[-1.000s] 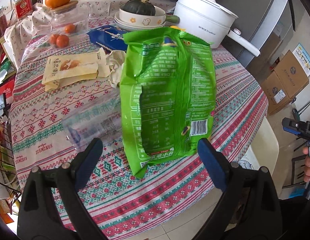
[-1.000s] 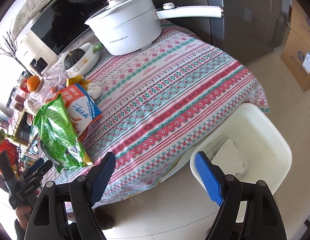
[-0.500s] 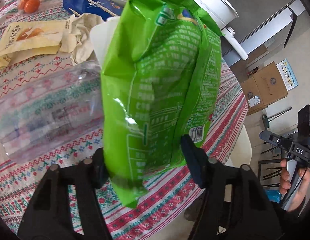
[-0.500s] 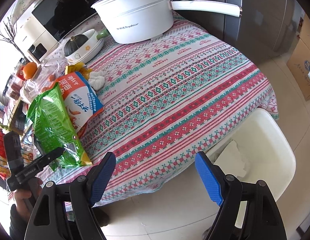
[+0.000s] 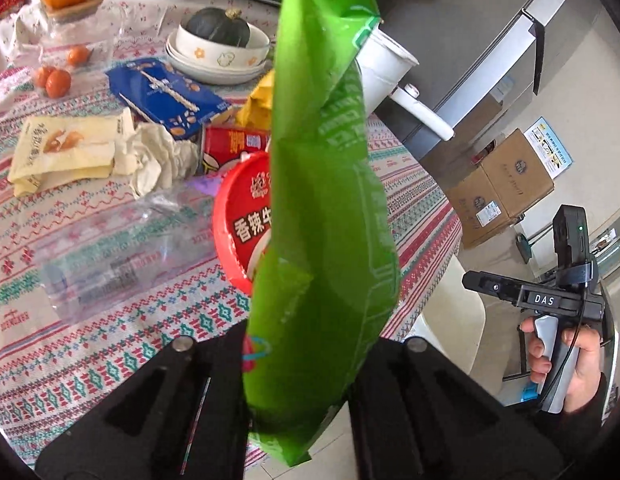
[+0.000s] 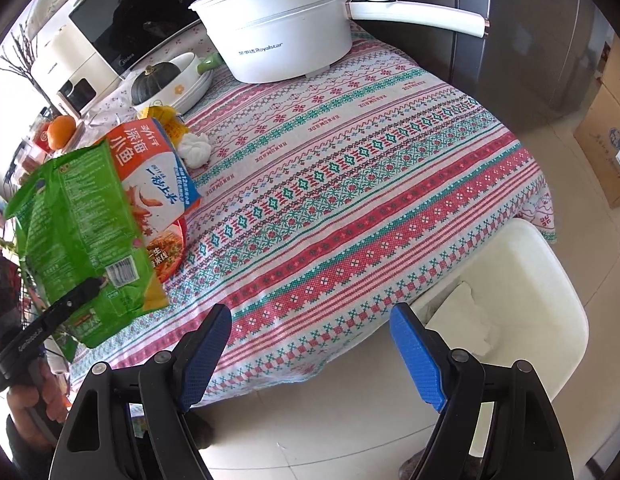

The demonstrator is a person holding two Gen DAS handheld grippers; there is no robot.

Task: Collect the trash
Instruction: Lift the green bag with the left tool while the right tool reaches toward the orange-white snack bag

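**Green bag clamped above the worktop**

A white bin [image 6: 550,280] beside the worktop [image 6: 350,180] held crumpled white paper [image 6: 466,320]. A bowl [image 5: 221,50] carried a dark squash [image 5: 219,28]. The left gripper [image 5: 301,392] had just closed on the green snack bag [image 5: 326,200], crinkled and upright, lifted clear of the cloth. The right gripper [image 6: 310,352] stood apart, holding nothing

Crinkly green snack bag [image 5: 330,216] hangs upright off the bench, pinched at its bottom edge, barcode side facing out, top end folded over.
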